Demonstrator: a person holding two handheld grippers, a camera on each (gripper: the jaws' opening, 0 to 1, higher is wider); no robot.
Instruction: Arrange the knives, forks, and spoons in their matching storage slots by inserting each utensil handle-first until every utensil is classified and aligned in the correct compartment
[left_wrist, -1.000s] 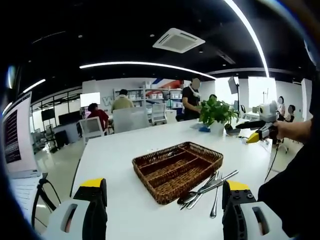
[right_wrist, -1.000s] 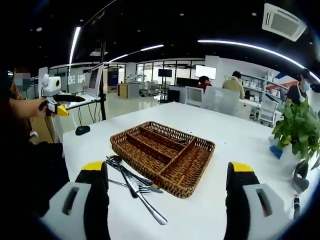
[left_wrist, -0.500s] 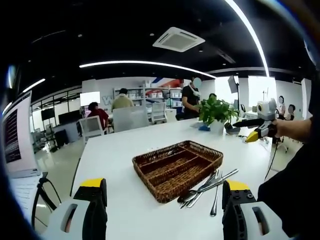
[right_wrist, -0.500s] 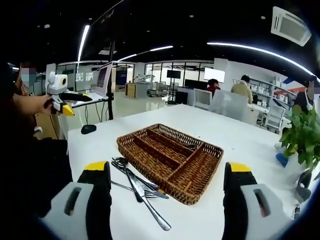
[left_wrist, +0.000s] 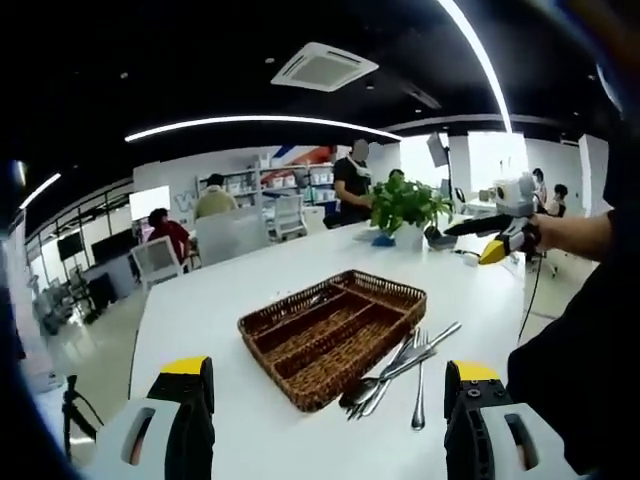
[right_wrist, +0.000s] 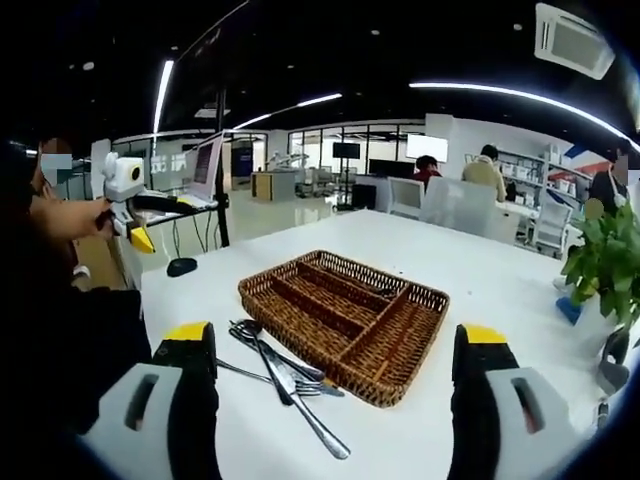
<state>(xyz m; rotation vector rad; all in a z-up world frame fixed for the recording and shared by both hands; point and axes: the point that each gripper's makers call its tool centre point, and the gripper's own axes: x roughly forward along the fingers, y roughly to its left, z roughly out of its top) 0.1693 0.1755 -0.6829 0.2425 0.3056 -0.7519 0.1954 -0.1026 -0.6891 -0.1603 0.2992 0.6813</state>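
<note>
A brown wicker tray (left_wrist: 333, 333) (right_wrist: 345, 320) with long compartments sits on the white table (left_wrist: 200, 330) (right_wrist: 520, 290). Beside it lies a heap of several steel utensils (left_wrist: 395, 375) (right_wrist: 285, 375), knives, forks and spoons, crossing one another. My left gripper (left_wrist: 325, 420) is open and held above the table's near edge, short of the tray, with nothing between its jaws. My right gripper (right_wrist: 335, 420) is open too, above the table and short of the utensils. In the left gripper view the right gripper (left_wrist: 500, 225) shows at far right in a hand; in the right gripper view the left gripper (right_wrist: 130, 205) shows at far left.
A potted green plant (left_wrist: 400, 205) (right_wrist: 605, 265) stands near the table's far end, with a black object (right_wrist: 610, 360) beside it. A dark mouse-like item (right_wrist: 180, 266) lies at the table's left corner. People (left_wrist: 352, 185) sit and stand at desks (left_wrist: 235, 235) beyond.
Both views have shifted a little with the hands. The left gripper view has swung so the tray and utensils sit lower left. Tray and utensils lie as before; both grippers stay open.
</note>
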